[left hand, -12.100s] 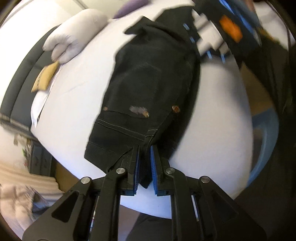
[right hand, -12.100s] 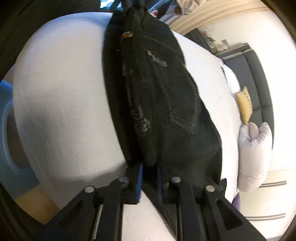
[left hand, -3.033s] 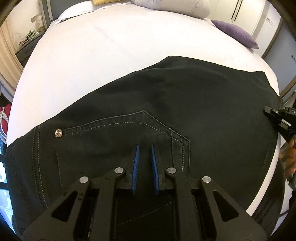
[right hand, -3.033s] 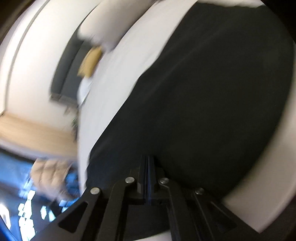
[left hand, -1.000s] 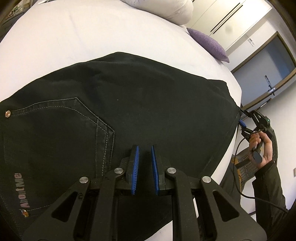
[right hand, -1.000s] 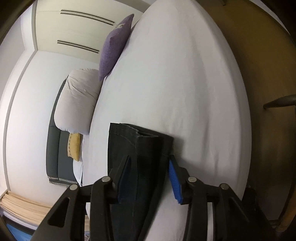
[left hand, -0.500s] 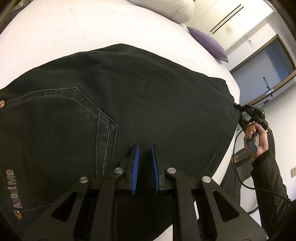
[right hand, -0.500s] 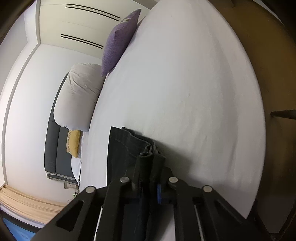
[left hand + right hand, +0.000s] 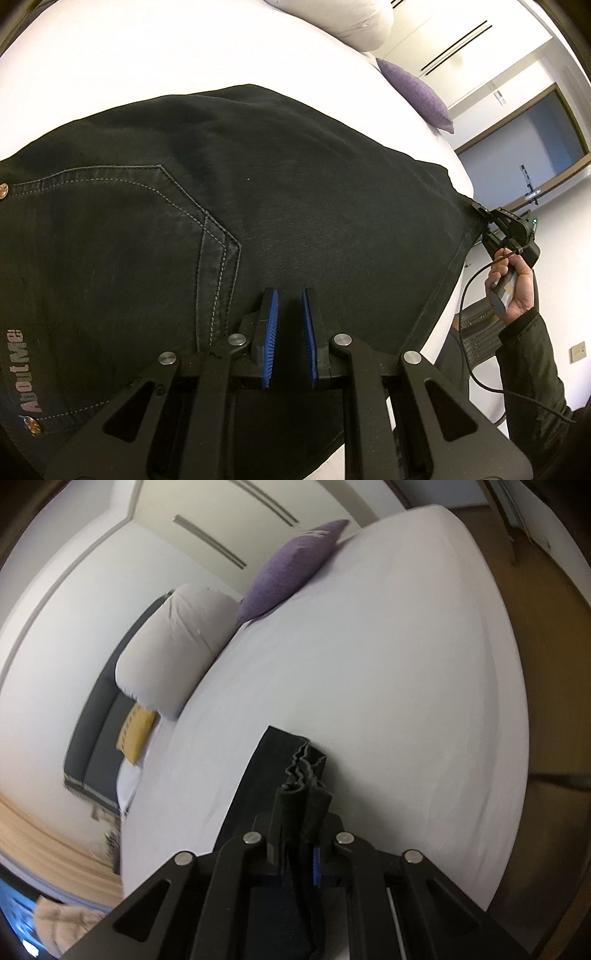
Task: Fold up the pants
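A second ago my right tool (image 9: 301, 812) stood wide open around the leg ends; now it has closed on them, and I see the bunched hem of the pants (image 9: 291, 771) pinched between its pads, crumpled into small pleats just past the tips. I take that to mean the grasp is made and the lengthwise fold can begin by carrying this end toward the waist.

My left tool (image 9: 289, 314) hovers over the seat of the pants (image 9: 258, 177), pads parted by a narrow gap, holding nothing, just right of the stitched back pocket (image 9: 122, 229). The dark denim spreads flat ahead of it across the white bed (image 9: 147, 55). At its far right corner I can see my right hand (image 9: 511, 288) gripping the other tool. Beyond lie a white pillow (image 9: 173, 646) and a purple cushion (image 9: 291, 565).
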`<state>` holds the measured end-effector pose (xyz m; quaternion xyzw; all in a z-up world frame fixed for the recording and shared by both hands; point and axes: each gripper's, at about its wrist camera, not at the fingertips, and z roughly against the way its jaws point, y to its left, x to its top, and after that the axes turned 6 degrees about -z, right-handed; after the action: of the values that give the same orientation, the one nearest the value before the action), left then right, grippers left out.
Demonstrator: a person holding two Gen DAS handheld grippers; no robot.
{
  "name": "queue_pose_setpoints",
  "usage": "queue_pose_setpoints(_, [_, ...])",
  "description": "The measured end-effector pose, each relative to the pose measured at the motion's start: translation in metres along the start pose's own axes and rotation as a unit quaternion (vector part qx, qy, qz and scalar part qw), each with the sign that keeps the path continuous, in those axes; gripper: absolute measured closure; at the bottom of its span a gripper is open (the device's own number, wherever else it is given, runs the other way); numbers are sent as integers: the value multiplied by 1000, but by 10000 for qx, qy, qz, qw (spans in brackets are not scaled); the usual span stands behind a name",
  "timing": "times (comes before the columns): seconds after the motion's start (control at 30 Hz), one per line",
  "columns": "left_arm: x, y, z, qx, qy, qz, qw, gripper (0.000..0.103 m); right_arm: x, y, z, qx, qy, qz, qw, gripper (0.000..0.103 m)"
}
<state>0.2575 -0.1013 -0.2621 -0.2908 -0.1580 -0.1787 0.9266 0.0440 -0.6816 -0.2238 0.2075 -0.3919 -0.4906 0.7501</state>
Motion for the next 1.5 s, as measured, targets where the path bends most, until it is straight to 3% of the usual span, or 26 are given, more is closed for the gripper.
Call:
queue_pose_setpoints(0.13, [0,5,-1,-51,9,81,10000,90,-13,35,1,-151,41,922,9956,92])
queue_pose_setpoints(0.2, [2,6,-1,-39,23,131,9999,90,-27,61,5,-121,64,1624,9866,92])
queue_pose_setpoints(0.27, [3,6,-1,-21,27,178,9998,90,-53,91,8,-88,157,2533,9672,92])
queue_pose_setpoints(0.33, [6,7,0,-51,15,250,9997,90,-96,123,9,-192,314,3750,9263,92])
queue_pose_setpoints(0.37, [8,6,0,-105,0,298,9995,90,-131,139,6,-374,372,4631,8847,92])
queue_pose_setpoints(0.43, [14,6,-1,-241,-34,385,9990,90,-181,147,-4,-705,475,5721,8157,92])
queue_pose_setpoints(0.5, [21,2,-4,-409,-22,448,9982,90,-216,143,-18,-991,597,6369,7622,92])
queue_pose_setpoints(0.53, [25,-1,-6,-516,-29,475,9975,90,-227,140,-24,-1108,606,6541,7458,92])
queue_pose_setpoints(0.67, [45,-14,-13,-1152,-78,674,9910,90,-234,141,-26,-1184,442,6611,7395,92])
queue_pose_setpoints(0.77, [61,-21,-19,-1529,-154,908,9839,84,-238,148,-16,-1228,172,6821,7207,92])
queue_pose_setpoints(0.8, [67,-23,-21,-1642,-195,1015,9810,69,-240,152,-10,-1219,67,6884,7150,92])
queue_pose_setpoints(0.83, [72,-24,-22,-1756,-255,1145,9775,41,-242,156,-3,-1182,-36,6937,7105,92])
queue_pose_setpoints(0.9, [80,-26,-25,-2030,-407,1495,9668,19,-252,165,12,-1043,-158,7031,7032,92])
queue_pose_setpoints(1.0, [89,-34,-40,-2268,-62,1578,9611,19,-277,180,28,-819,-261,7242,6842,92])
queue_pose_setpoints(1.1, [83,-32,-49,-2283,95,1641,9596,19,-295,191,39,-580,-219,7274,6834,92])
queue_pose_setpoints(1.27, [76,-14,-55,-2666,267,1955,9434,19,-322,197,44,-379,-158,7404,6709,92])
queue_pose_setpoints(1.33, [81,-4,-50,-2675,203,1916,9441,23,-328,197,46,-371,-126,7411,6702,92])
queue_pose_setpoints(1.37, [81,0,-46,-2636,200,1845,9466,26,-329,198,46,-361,-128,7412,6702,92])
queue_pose_setpoints(1.43, [85,0,-44,-2549,334,1650,9522,51,-334,203,47,-279,-156,7415,6702,92])
queue_pose_setpoints(1.5, [90,3,-41,-2407,488,1414,9590,69,-339,207,49,-192,-195,7457,6657,92])
